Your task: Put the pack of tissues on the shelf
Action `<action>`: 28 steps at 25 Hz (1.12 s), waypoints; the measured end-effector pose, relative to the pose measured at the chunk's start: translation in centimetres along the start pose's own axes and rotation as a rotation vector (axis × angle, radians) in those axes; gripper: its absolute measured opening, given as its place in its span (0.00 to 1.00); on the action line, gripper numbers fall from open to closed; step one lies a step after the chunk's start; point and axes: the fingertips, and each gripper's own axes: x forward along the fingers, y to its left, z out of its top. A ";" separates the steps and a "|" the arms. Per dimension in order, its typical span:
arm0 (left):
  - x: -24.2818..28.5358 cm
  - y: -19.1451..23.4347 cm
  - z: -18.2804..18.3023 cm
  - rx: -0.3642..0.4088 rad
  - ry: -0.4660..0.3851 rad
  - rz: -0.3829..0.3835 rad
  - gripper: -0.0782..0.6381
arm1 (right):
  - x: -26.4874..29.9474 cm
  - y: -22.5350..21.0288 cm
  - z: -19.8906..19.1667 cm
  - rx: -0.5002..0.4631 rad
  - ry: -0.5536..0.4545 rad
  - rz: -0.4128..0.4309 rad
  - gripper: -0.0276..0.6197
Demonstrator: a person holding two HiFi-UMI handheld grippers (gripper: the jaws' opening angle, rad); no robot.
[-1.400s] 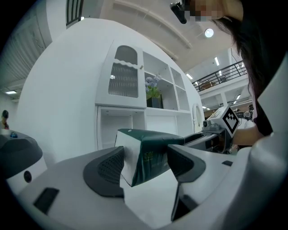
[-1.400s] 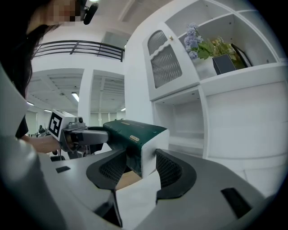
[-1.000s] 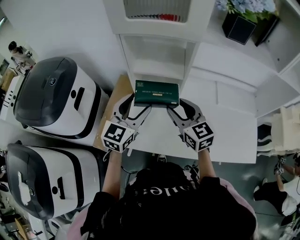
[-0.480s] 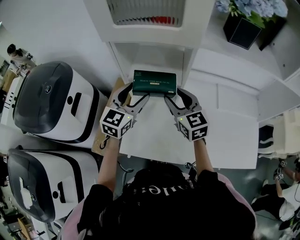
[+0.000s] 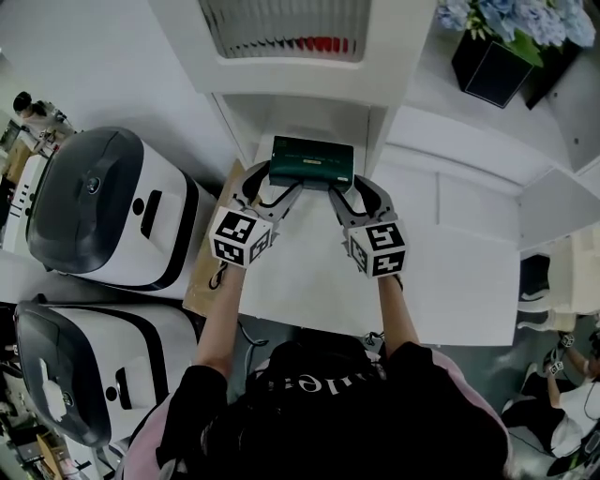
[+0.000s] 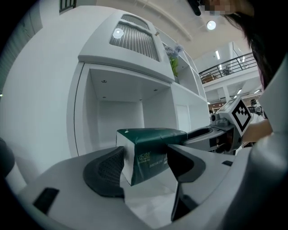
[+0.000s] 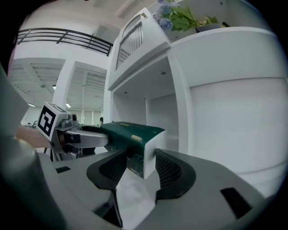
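The pack of tissues is clamped at both ends, one by the left gripper, one by the right gripper, and held aloft at the mouth of the shelf. Insertion is judged to be in hand; a forward push and a lowering are called for. The bay's back wall is shown only by the gripper views.

White shelf unit against a white wall; open niche low down, ribbed grille above it. In front of the unit: white table. Right of the unit, on a ledge: dark planter with blue flowers. Left of the unit: a grey-lidded white machine, a second machine nearer, and a brown board at the table edge. High beyond the unit: round ceiling light, balcony railing.
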 end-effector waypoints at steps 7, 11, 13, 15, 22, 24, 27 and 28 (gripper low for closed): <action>1.6 0.9 -1.1 -0.062 -0.001 0.066 0.52 | 1.1 -1.2 0.2 -0.032 -0.039 -0.065 0.38; 2.8 0.7 -0.8 -0.062 0.008 0.084 0.52 | 1.0 -2.2 0.3 0.002 -0.044 -0.091 0.38; 3.6 0.7 -0.6 -0.051 0.020 0.083 0.52 | 0.8 -2.4 0.1 0.001 -0.041 -0.099 0.38; 4.3 0.6 -0.4 -0.034 0.033 0.082 0.51 | 0.5 -2.6 -0.2 -0.002 -0.036 -0.105 0.38; 7.0 0.6 0.0 -0.040 0.074 0.153 0.50 | -1.0 -3.0 -2.0 0.006 0.001 -0.106 0.38; 7.6 1.0 0.0 -0.041 0.080 0.158 0.50 | -1.3 -2.7 -2.8 0.013 0.017 -0.098 0.38; 8.7 1.5 0.0 -0.039 0.094 0.152 0.50 | -1.6 -2.3 -4.2 0.031 0.045 -0.094 0.38; 9.0 1.7 0.0 -0.039 0.101 0.151 0.50 | -1.7 -2.2 -4.5 0.034 0.053 -0.092 0.38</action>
